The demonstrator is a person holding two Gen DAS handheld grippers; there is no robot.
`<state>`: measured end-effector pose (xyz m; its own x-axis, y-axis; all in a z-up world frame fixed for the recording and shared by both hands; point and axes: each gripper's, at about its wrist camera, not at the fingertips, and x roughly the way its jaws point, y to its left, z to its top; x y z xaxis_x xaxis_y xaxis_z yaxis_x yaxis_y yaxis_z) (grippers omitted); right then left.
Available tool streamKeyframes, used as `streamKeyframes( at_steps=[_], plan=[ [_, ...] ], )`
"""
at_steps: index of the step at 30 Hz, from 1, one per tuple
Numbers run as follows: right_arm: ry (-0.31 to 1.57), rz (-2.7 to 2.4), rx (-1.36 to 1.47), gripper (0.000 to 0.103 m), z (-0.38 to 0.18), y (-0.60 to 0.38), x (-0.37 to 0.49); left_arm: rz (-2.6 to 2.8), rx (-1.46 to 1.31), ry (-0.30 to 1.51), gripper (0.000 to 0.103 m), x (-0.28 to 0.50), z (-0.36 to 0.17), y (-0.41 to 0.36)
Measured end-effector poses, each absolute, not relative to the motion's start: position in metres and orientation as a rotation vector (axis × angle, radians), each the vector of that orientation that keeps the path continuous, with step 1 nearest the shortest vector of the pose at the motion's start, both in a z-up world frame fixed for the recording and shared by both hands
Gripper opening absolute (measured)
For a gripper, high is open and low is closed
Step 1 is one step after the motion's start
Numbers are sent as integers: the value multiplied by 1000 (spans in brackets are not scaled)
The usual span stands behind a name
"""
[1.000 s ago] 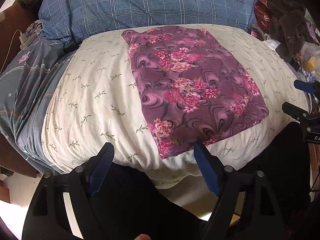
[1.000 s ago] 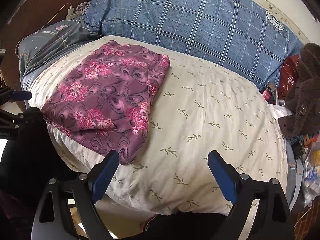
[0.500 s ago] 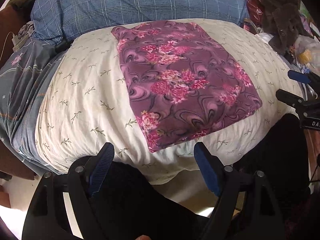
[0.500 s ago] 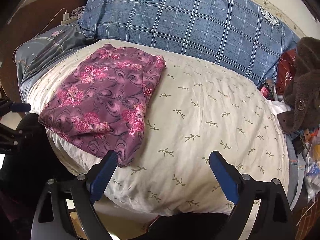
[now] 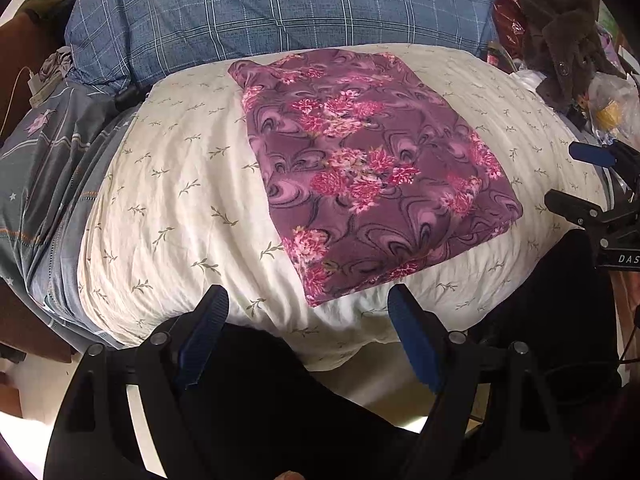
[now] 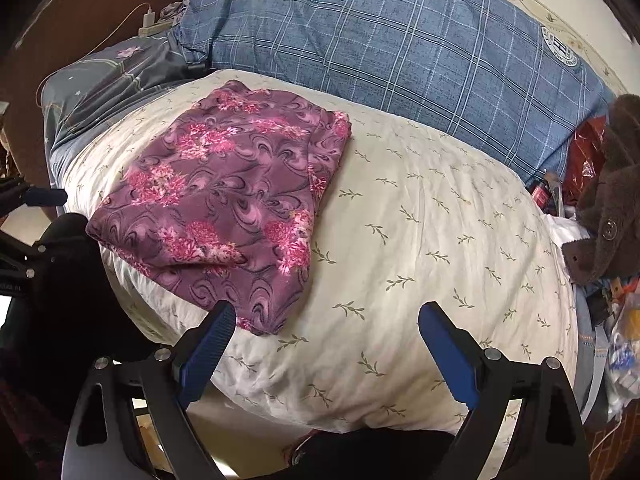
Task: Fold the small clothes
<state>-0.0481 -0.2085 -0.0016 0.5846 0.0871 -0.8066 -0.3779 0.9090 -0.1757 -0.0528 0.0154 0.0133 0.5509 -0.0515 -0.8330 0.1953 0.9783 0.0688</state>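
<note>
A purple garment with pink flowers [image 5: 368, 168] lies folded into a flat rectangle on a cream leaf-print cushion [image 5: 168, 200]. It also shows in the right wrist view [image 6: 232, 204], at the cushion's left part [image 6: 420, 248]. My left gripper [image 5: 308, 312] is open and empty, just in front of the garment's near corner. My right gripper [image 6: 324, 320] is open and empty, at the cushion's near edge, with its left finger close to the garment's near corner. The right gripper also shows at the right edge of the left wrist view [image 5: 592, 176].
A blue plaid pillow [image 5: 280, 12] lies behind the cushion, also in the right wrist view [image 6: 400, 40]. A grey patterned sheet [image 5: 48, 168] is to the left. A brown plush toy [image 6: 608, 200] and loose clutter [image 6: 624, 336] sit to the right.
Both grippers have shifted slightly in front of the cushion; the views have moved a little. The garment lies still and both grippers stay open.
</note>
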Motion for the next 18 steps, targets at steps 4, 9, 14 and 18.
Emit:
streamKeyframes(
  at_steps=[4,9,14,18],
  plan=[
    [927,289,-335,94,-3,-214,-47,-136,177,976,82,-49,15,21],
    [942,274,-316,94,-3,-222,-43,-131,187,984,82,-47,15,25],
    [942,273,-336,95,-3,-218,-41,-138,194,988,82,-44,14,23],
    [946,277,-341,95,-5,-216,-40,-164,182,1004,82,-42,13,19]
  ],
)
